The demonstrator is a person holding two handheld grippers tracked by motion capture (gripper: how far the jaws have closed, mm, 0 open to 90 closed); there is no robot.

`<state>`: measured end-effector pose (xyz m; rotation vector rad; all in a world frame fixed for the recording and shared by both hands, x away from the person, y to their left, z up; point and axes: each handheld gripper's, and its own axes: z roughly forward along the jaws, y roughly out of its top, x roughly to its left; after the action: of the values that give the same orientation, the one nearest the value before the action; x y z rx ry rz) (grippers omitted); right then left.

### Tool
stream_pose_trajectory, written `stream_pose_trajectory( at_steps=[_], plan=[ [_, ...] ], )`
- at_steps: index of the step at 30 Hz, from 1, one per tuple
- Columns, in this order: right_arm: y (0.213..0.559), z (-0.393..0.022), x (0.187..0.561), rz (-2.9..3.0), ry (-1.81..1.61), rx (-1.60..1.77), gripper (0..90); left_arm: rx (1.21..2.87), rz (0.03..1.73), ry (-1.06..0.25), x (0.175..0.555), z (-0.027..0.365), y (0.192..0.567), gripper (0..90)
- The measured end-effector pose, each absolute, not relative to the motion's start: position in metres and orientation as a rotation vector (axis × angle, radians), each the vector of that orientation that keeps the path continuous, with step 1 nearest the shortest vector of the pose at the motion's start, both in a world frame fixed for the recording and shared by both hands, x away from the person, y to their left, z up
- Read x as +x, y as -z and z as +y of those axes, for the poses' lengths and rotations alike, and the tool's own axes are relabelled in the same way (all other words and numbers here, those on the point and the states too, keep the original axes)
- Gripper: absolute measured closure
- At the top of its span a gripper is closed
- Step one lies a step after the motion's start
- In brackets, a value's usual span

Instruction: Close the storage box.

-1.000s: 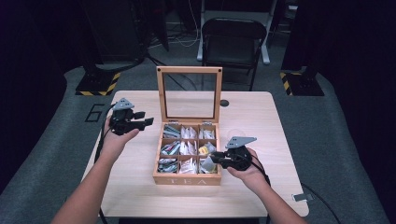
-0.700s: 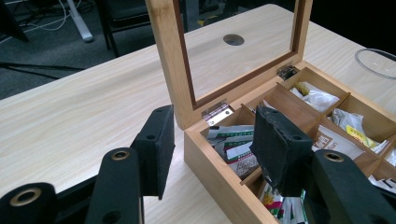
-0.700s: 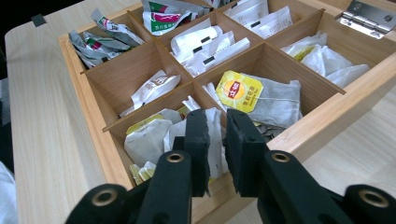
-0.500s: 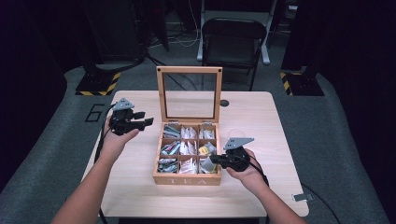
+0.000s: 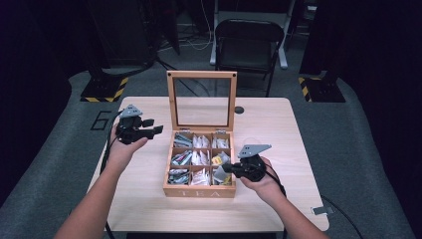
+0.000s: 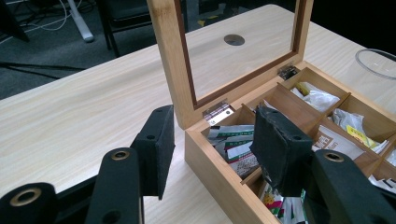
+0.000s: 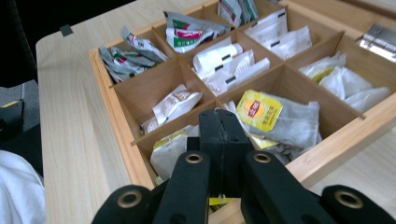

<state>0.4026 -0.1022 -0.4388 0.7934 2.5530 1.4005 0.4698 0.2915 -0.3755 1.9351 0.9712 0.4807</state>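
An open wooden tea box [image 5: 199, 191] marked TEA sits mid-table, its glass lid [image 5: 201, 74] standing upright. Its compartments hold several tea bags, among them a yellow-labelled bag [image 7: 259, 109] in a front right cell. My right gripper [image 5: 225, 168] reaches into the box's front right corner. Its jaws are shut [image 7: 219, 121] above the divider, beside that yellow bag; I cannot tell whether anything thin is pinched. My left gripper [image 5: 158, 129] hovers left of the box near the lid hinge. Its jaws stand open [image 6: 215, 126] with nothing between them.
A clear glass rim [image 6: 378, 63] lies on the table right of the box. A round cable hole [image 5: 239, 110] sits behind the lid. Bare tabletop [image 5: 278, 124] surrounds the box. A black chair [image 5: 249, 40] stands beyond the far edge.
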Motion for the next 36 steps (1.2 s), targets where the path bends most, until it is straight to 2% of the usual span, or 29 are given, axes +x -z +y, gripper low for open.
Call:
stream_pose_trajectory(
  at_steps=[23,36],
  plan=[
    [0.387,-0.112,0.408,2.485,-1.440,0.741,90.0,1.924,0.978,-0.482,0.469,0.294,0.374,48.8],
    [0.370,-0.117,0.415,2.455,-1.428,0.750,90.0,1.917,0.977,-0.486,0.469,0.294,0.374,48.8]
  ],
)
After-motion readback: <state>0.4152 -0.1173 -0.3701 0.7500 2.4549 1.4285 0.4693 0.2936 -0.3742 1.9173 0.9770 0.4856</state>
